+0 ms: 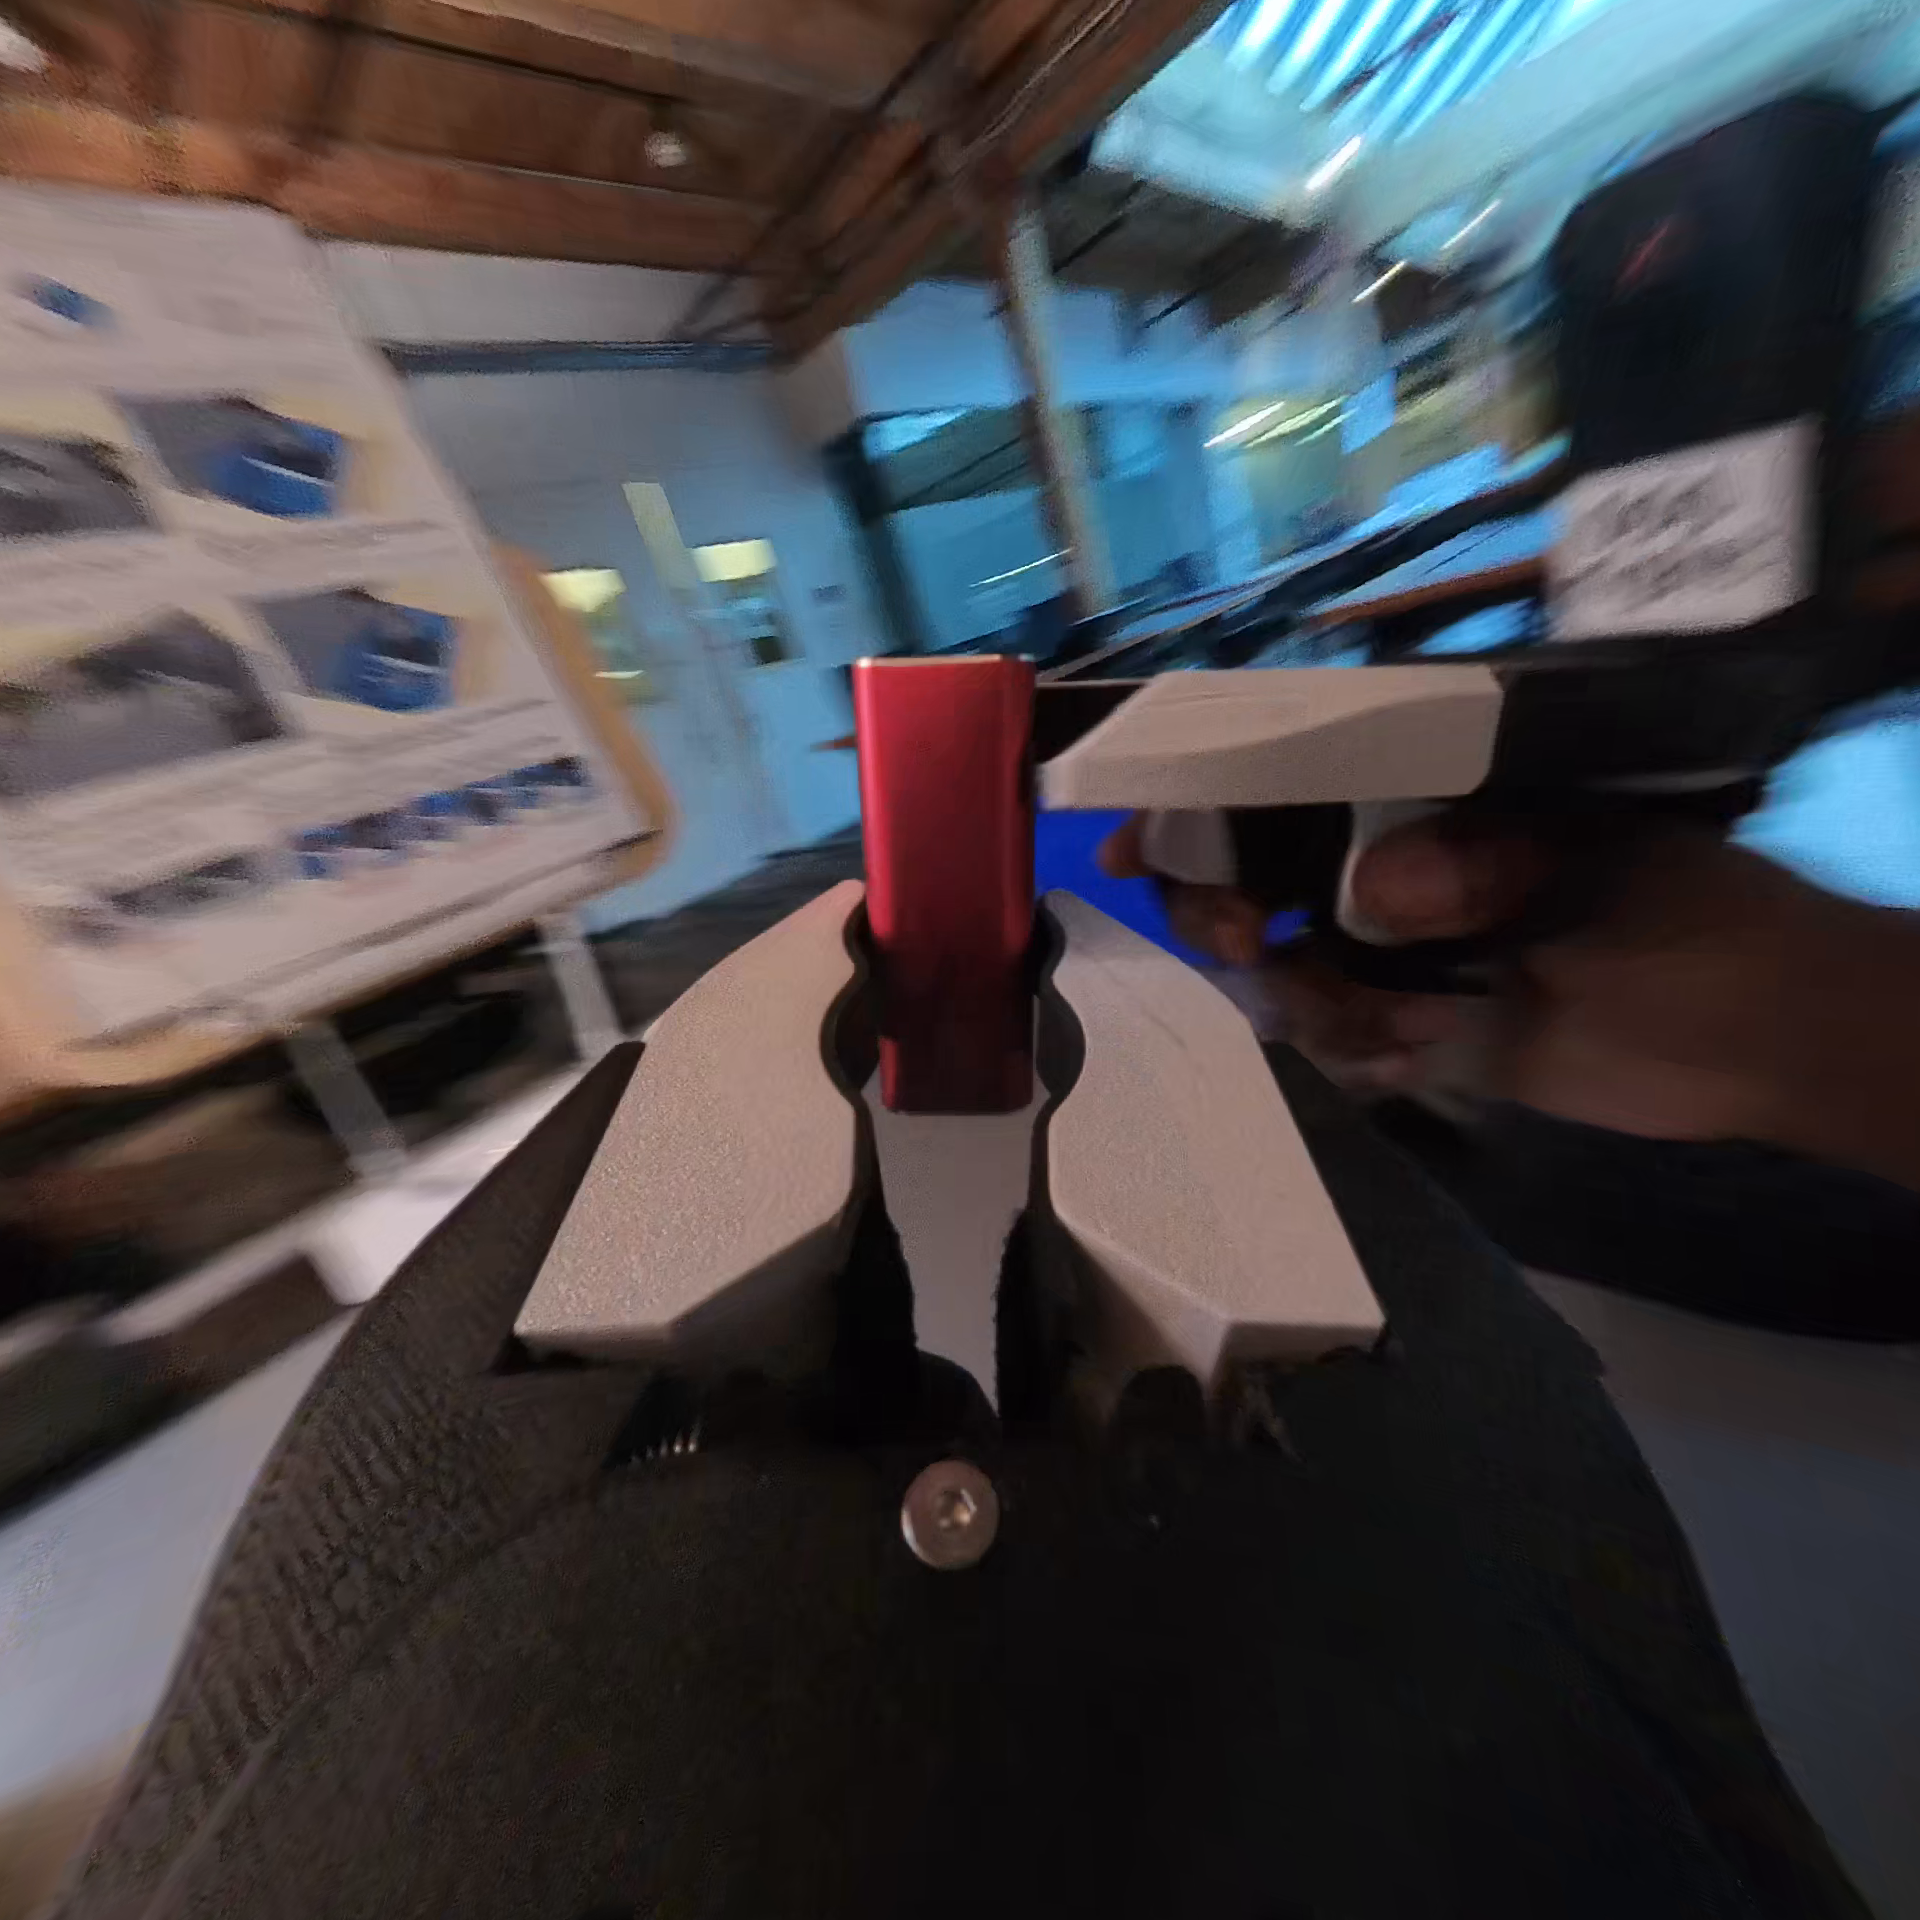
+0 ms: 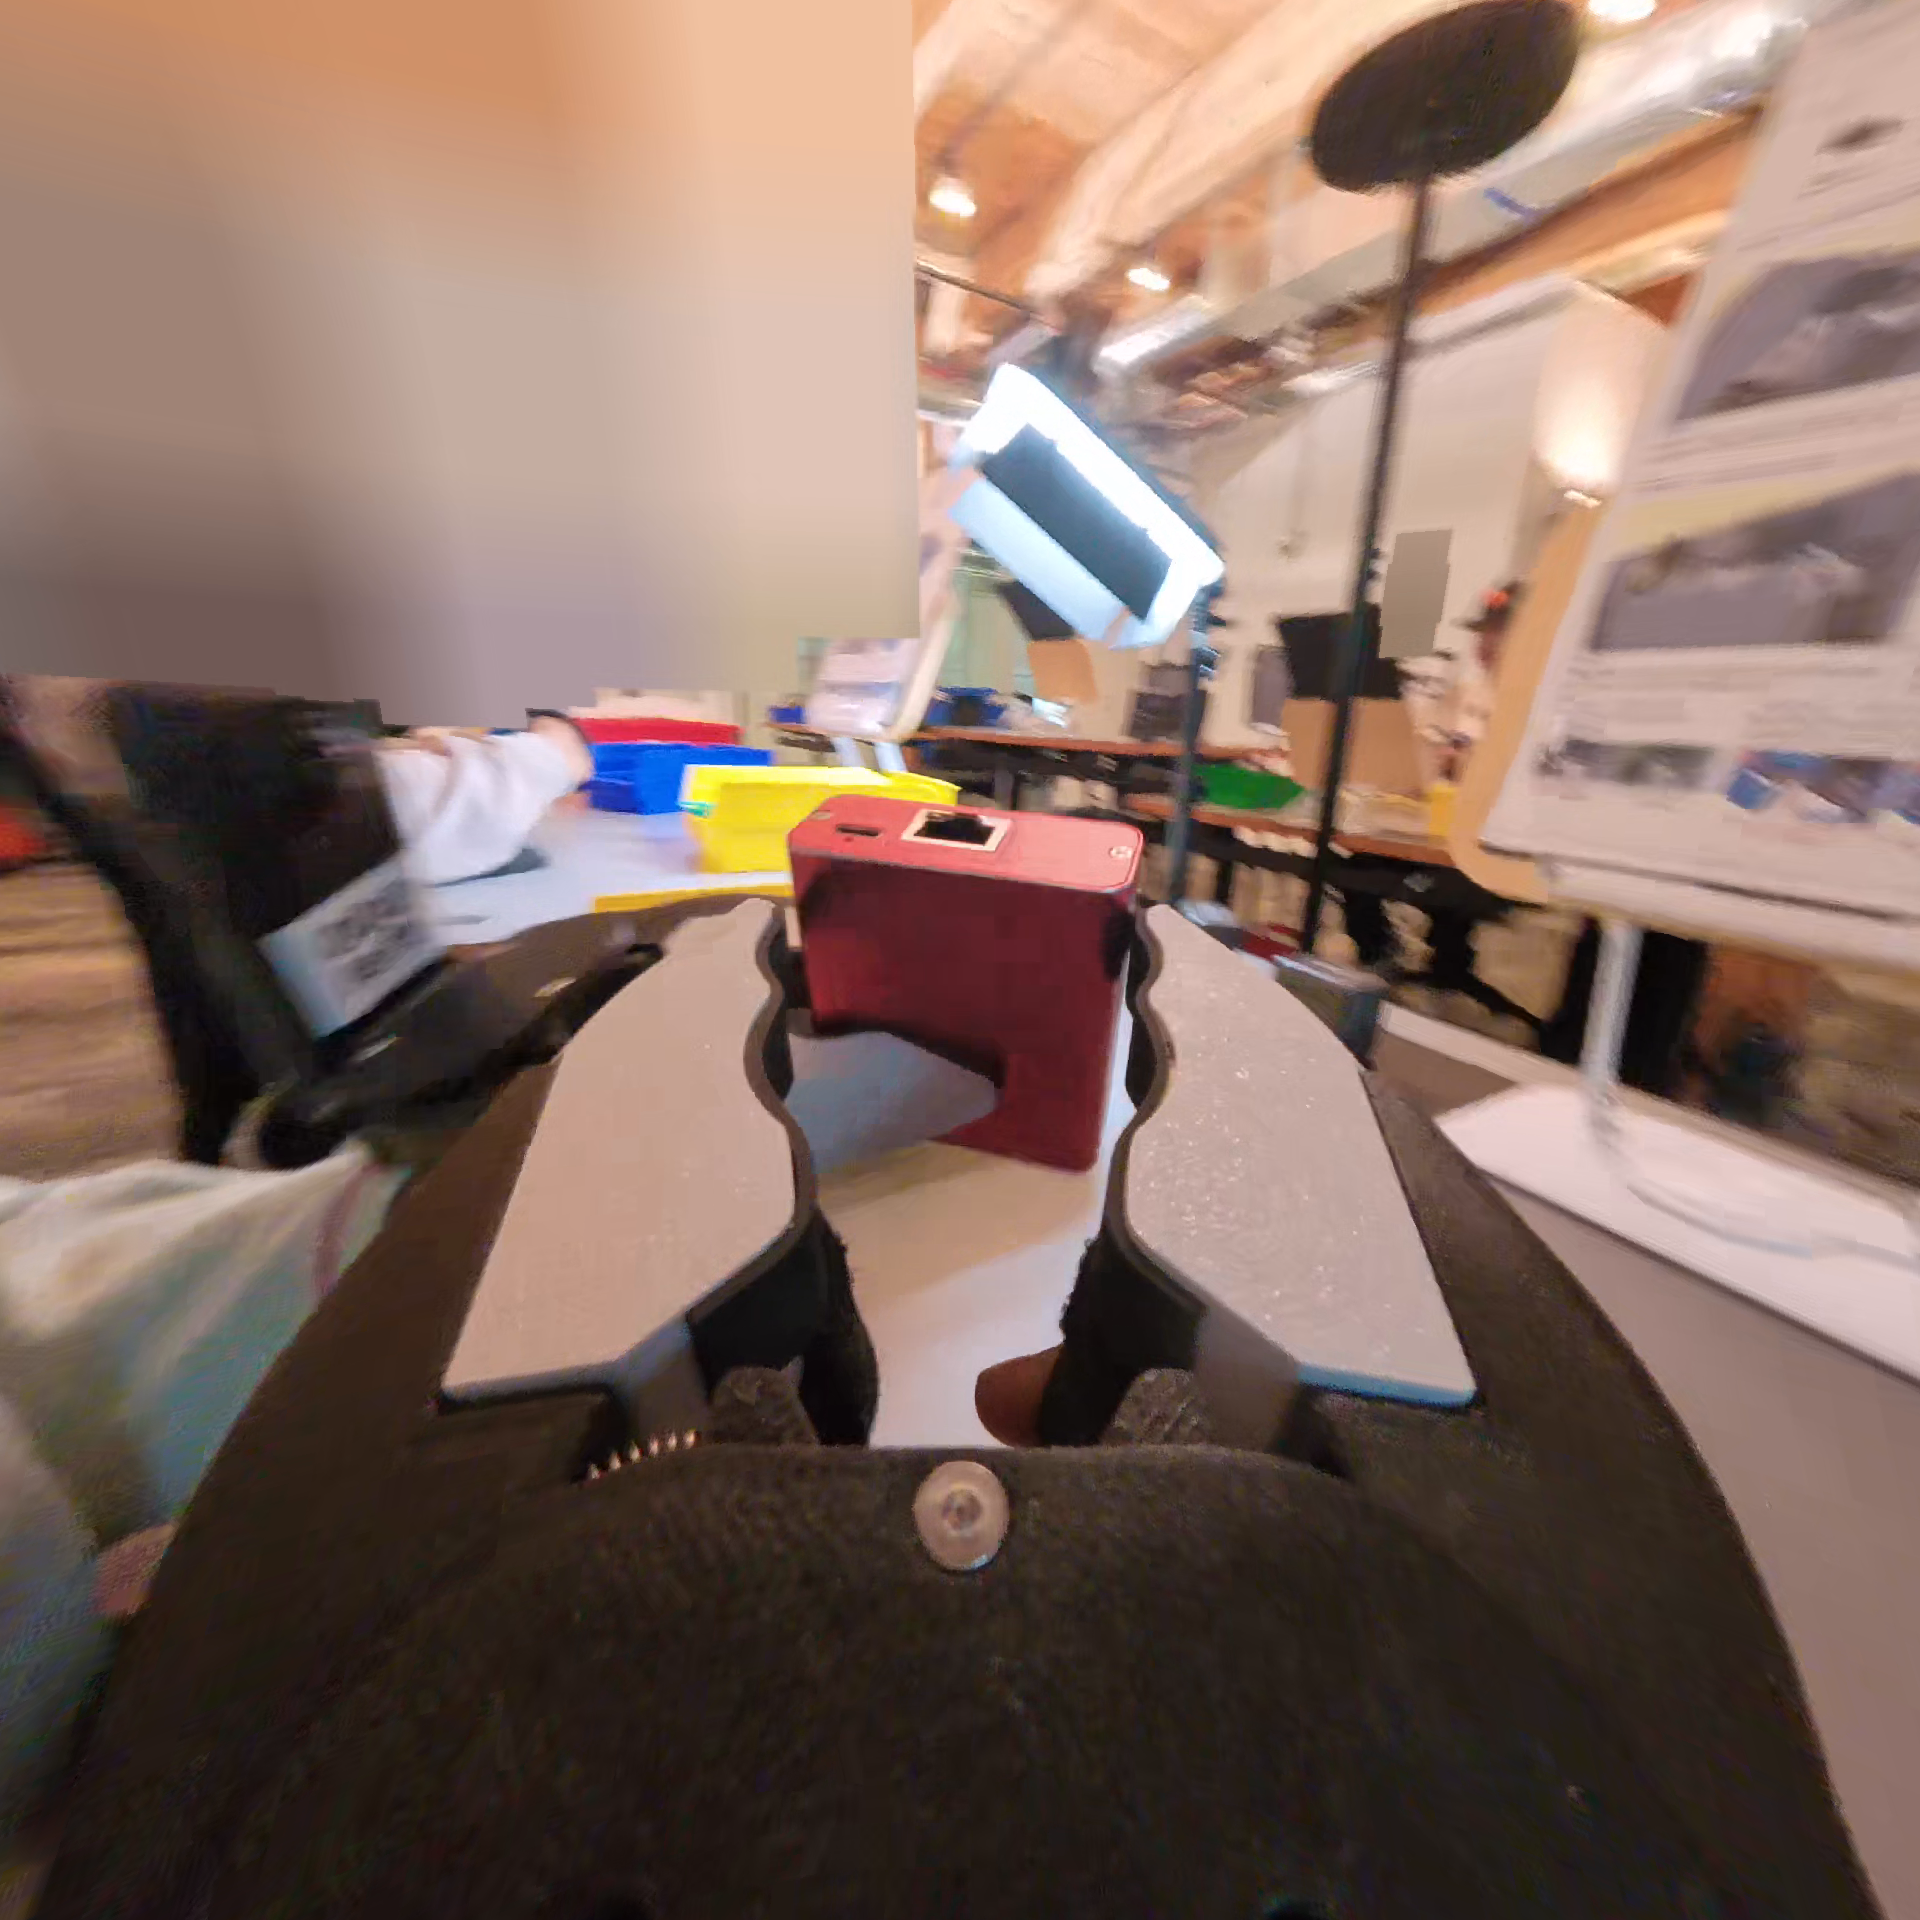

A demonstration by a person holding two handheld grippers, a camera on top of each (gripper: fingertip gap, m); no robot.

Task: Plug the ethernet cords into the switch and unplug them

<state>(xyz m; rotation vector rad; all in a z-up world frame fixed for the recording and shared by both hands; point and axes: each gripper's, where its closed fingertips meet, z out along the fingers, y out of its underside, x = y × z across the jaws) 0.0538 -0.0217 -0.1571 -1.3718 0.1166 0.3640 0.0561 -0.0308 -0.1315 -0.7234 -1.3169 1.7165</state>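
Blur is smearing most of the left wrist view, where the left tool (image 1: 951, 925) is clamping a red switch (image 1: 945, 873) by its narrow sides and holding it upright off the tabletop. Only a slim red edge of the box is showing here; no port can be made out. From the right, a grey finger (image 1: 1268, 740) of the right tool is reaching in and touching the switch near its top, with a hand (image 1: 1455, 935) gripping that tool just beneath.

In the right wrist view, the broad red face of the switch (image 2: 961, 956) is showing instead, along with a socket and a smaller slot on its top face. The right tool (image 2: 956, 935) is standing wide, its fingers flanking the switch; whether they are touching it cannot be told here. A grey finger (image 2: 883, 1091) of the left tool is covering the lower left of the box. Far behind are lying yellow (image 2: 790, 821), blue (image 2: 649, 774) and red bins (image 2: 655, 729) on a pale tabletop (image 2: 582, 862), with a white sleeve (image 2: 468, 795) reaching over them. No cords are showing in either view.
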